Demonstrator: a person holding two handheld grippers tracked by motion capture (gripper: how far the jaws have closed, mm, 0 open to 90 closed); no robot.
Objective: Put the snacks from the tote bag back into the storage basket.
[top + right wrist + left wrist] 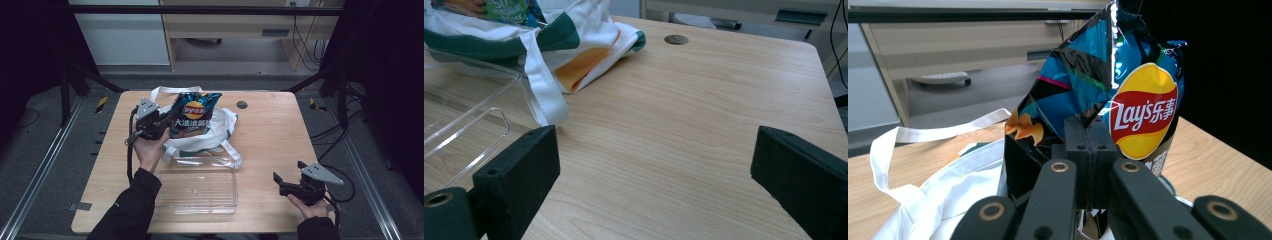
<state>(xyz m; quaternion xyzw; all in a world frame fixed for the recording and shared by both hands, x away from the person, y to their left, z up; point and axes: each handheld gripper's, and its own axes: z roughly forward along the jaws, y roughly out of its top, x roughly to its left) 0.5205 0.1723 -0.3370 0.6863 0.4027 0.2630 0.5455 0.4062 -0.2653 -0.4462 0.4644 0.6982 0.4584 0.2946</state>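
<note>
Crisp packet (192, 114), long axis upright, clamped at its lower edge in the clenched left tongs (159, 123) above the white tote bag (220, 131), the clear tray (196, 190) lying nearer the person below them; right tongs (281, 184) released, well apart over bare bench (270, 135); bag's interior hidden.

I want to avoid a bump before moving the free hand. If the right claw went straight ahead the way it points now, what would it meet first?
Probably nothing soon: the open right claw faces bare wooden table. The white cloth tote bag and clear plastic tray sit off to one side, though depth is hard to judge.
</note>
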